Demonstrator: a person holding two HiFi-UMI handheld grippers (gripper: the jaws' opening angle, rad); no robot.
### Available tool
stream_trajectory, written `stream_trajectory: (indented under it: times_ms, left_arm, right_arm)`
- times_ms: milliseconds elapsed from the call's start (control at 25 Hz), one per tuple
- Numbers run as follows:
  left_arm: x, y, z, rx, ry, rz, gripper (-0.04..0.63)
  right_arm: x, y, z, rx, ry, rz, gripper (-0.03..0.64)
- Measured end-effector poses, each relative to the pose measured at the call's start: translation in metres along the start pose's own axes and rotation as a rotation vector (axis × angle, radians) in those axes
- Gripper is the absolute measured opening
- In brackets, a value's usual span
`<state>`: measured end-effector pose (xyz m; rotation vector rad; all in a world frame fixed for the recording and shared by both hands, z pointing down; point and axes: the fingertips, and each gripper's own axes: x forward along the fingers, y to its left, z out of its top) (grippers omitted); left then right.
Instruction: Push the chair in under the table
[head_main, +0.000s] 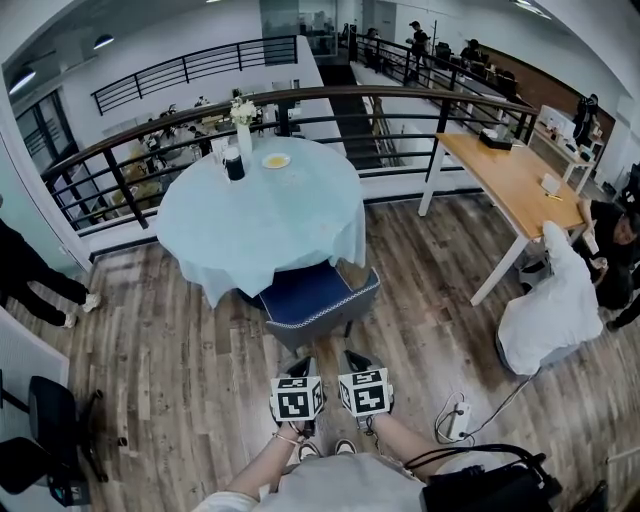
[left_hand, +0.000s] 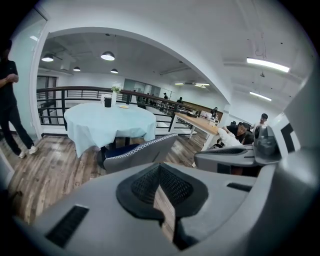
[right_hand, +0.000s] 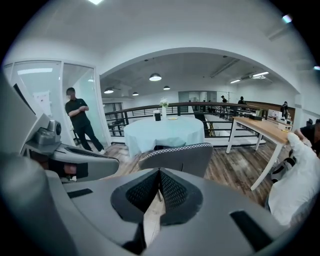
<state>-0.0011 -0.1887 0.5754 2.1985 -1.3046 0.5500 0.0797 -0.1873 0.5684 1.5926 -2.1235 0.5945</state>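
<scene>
The floor (head_main: 180, 360) is wood plank, and its far side ends at a dark railing (head_main: 150, 150). A round table (head_main: 260, 215) stands near the railing. Its pale blue cloth hangs down all round and hides the base.

The chair (head_main: 318, 300) stands at the near side of the table. Its blue seat points toward the table and its grey, white-stitched back faces the person. The cloth's hem covers the front of the seat, while the rest of the seat and the back stand clear of the table. In the head view the seat hides the legs.

A wooden desk (head_main: 515, 180) stands to the right, with a person in white (head_main: 550, 310) bent over beside it. Another person at the left edge is cut off by the frame.

On the far part of the table, a vase (head_main: 243, 135) holds white flowers. Beside it are a dark cup (head_main: 234, 165), whose contents cannot be seen, and a plate (head_main: 276, 160) bearing something too small to tell.

The left gripper (head_main: 305, 362) and right gripper (head_main: 352, 358) sit side by side, just short of the chair's back and not touching it. Each has its jaws closed together on nothing, and both point at the chair. The person's wrists are cut off by the lower edge.
</scene>
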Motion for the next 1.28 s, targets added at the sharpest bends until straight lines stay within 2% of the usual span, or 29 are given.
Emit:
stream_trajectory:
  times_ms: [400,1280]
  left_arm:
    - [-0.002,0.008,-0.001,-0.026,-0.002,0.017,0.005]
    - [-0.002,0.019,-0.015,-0.049,0.024,0.043,0.003]
  right_arm:
    - [0.0,0.005,0.002,-0.025,0.004,0.022,0.015]
    - [0.005,0.009,-0.009,0.01,0.028,0.02,0.015]
